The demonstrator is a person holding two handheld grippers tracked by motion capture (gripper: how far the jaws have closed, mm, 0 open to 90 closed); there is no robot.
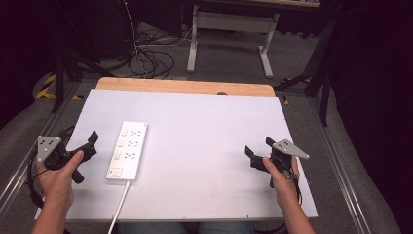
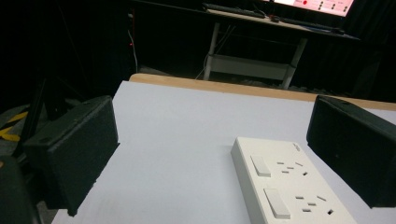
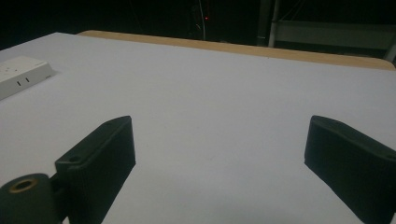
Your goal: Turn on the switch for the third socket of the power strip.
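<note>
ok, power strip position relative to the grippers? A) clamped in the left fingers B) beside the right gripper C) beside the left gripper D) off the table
C: the white power strip lies flat on the table just beside the left gripper, untouched, far from the right gripper.

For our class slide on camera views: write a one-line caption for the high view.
Two hand-held grippers, left and right, fingers open, flank a white power strip lying on the white table.
</note>
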